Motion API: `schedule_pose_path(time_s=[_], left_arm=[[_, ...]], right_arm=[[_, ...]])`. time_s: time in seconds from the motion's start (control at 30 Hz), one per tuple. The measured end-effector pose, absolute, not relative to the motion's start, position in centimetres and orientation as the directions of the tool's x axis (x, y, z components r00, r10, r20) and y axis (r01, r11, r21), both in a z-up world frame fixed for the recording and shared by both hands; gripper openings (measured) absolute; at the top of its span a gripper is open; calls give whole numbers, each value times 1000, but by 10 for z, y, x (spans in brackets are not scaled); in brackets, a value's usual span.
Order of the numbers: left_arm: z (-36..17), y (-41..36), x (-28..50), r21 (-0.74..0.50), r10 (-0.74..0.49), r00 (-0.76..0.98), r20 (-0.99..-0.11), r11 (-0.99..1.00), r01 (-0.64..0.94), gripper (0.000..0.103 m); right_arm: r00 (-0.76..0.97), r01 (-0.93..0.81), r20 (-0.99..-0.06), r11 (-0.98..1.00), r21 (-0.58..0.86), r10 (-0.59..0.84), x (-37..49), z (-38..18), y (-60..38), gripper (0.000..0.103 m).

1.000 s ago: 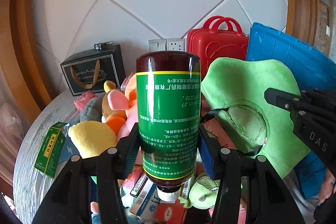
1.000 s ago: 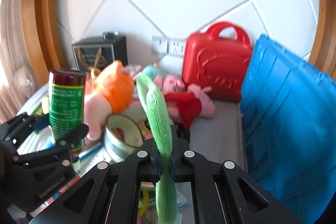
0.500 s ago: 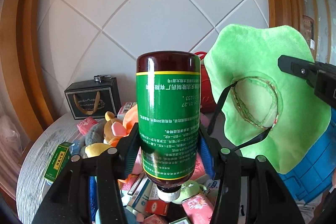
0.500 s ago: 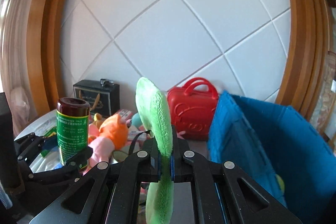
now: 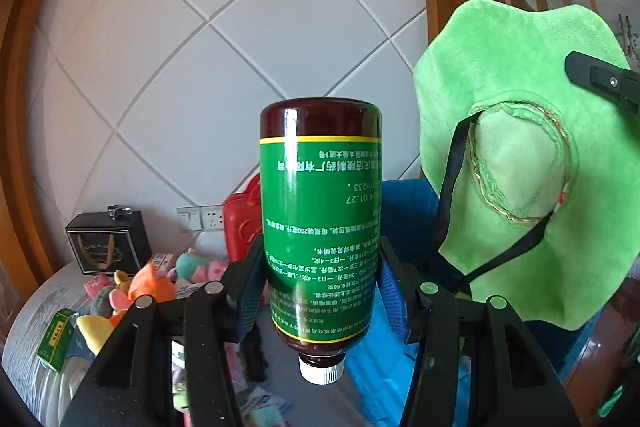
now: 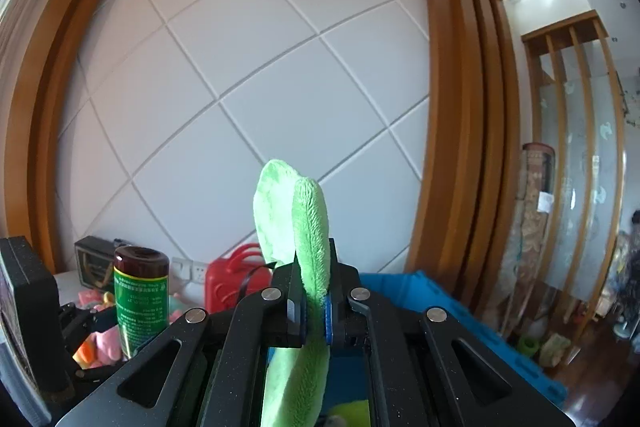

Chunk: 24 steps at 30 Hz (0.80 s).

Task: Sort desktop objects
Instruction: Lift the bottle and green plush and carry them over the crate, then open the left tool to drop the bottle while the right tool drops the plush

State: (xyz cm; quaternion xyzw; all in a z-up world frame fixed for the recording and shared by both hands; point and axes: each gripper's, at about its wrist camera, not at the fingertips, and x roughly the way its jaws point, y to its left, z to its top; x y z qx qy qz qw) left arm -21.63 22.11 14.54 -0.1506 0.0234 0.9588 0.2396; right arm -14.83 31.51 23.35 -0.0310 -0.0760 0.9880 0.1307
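My left gripper [image 5: 320,291] is shut on a brown medicine bottle [image 5: 320,223] with a green label, held upside down with its white cap toward me, high above the table. The bottle also shows in the right wrist view [image 6: 140,299]. My right gripper [image 6: 316,311] is shut on a flat green plush hat [image 6: 308,251] with a black strap. The hat hangs at the right of the left wrist view [image 5: 520,163], above the blue crate [image 5: 404,227].
A blue plastic crate [image 6: 440,315] stands at the right. A red toy suitcase [image 5: 242,223], a black gift box [image 5: 106,245], plush toys [image 5: 148,287] and a green medicine box [image 5: 56,339] lie on the round grey table [image 5: 28,339].
Both grippers have risen well above the table with the bottle and the hat and moved right toward the blue crate. Both grips are unchanged.
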Motion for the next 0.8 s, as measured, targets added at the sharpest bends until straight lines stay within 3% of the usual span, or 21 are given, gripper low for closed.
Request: schedule_pose_path(time_s=[0.17, 0.33, 0.6, 0.8], left_arm=[[160, 310, -190, -15, 466, -829, -310, -874, -486, 51], [141, 378, -180, 36, 441, -806, -395, -869, -493, 51], [106, 431, -180, 83, 389, -773, -501, -867, -491, 51], [105, 440, -177, 99, 366, -792, -489, -879, -467, 51]], right_arm=[[-955, -290, -18, -942, -166, 297, -137, 250, 411, 5], [-952, -277, -97, -950, -142, 292, -153, 229, 490, 5], [-932, -272, -231, -960, -60, 279, -156, 173, 570, 5], [-917, -272, -281, -959, -82, 284, -152, 151, 584, 5]])
